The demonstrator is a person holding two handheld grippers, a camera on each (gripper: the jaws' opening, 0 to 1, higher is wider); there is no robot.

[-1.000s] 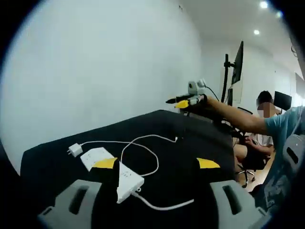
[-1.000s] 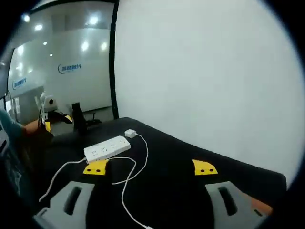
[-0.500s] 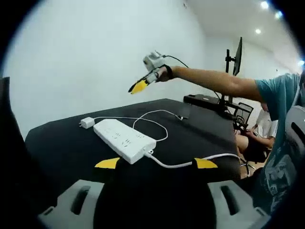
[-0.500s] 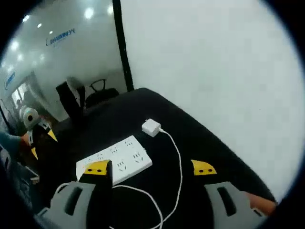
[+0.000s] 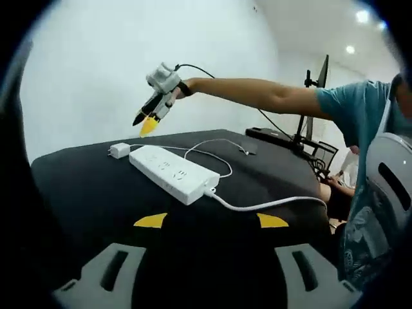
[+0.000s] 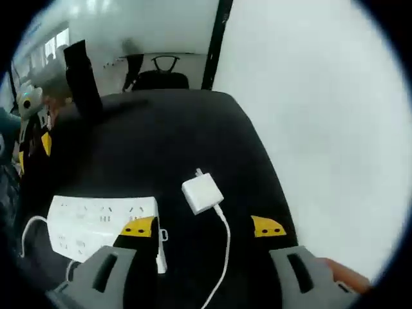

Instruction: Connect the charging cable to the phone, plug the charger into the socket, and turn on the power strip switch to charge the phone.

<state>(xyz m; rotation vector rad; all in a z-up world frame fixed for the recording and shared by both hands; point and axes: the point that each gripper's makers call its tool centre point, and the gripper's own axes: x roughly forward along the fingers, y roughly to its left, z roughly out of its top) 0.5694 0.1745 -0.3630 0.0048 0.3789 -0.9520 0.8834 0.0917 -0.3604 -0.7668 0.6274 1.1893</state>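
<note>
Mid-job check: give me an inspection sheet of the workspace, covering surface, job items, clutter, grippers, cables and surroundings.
Surface: black table, dark cloth top.
Job's things: white power strip lying flat; white charger beside its end, unplugged, prongs free; phone not identifiable.
Clutter: nothing seen.
Grippers: right gripper above the charger, pointing down, jaws apart in its own view, holding nothing; left gripper open, empty, low over the table's near side.
Cables: charging cable looping from charger across table; power strip cord trailing off the edge.
Surroundings: white wall, monitor stand, office chair.
</note>
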